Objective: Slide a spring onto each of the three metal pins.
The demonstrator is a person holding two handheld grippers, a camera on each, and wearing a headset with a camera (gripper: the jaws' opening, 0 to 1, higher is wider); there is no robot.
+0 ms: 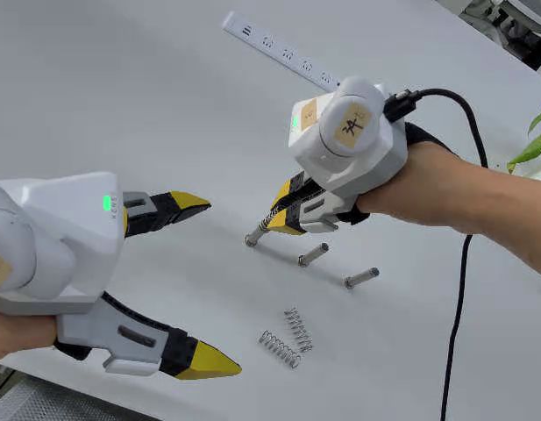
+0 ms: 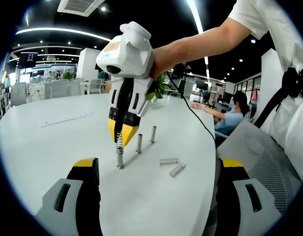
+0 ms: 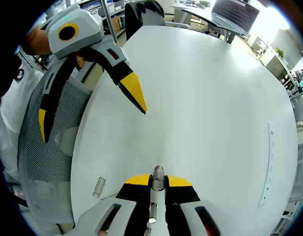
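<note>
On the white office table, power strip

White table, yellow-tipped right claw, silver spring, black cable

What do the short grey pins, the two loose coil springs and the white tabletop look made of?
Short grey pins: metal, probably steel; dull silver-grey sheen.
Loose coil springs: thin bare metal wire, silvery, glinting along the coils.
White tabletop: smooth matt finish without grain, perhaps laminate or painted board; the look leaves it open.
</note>
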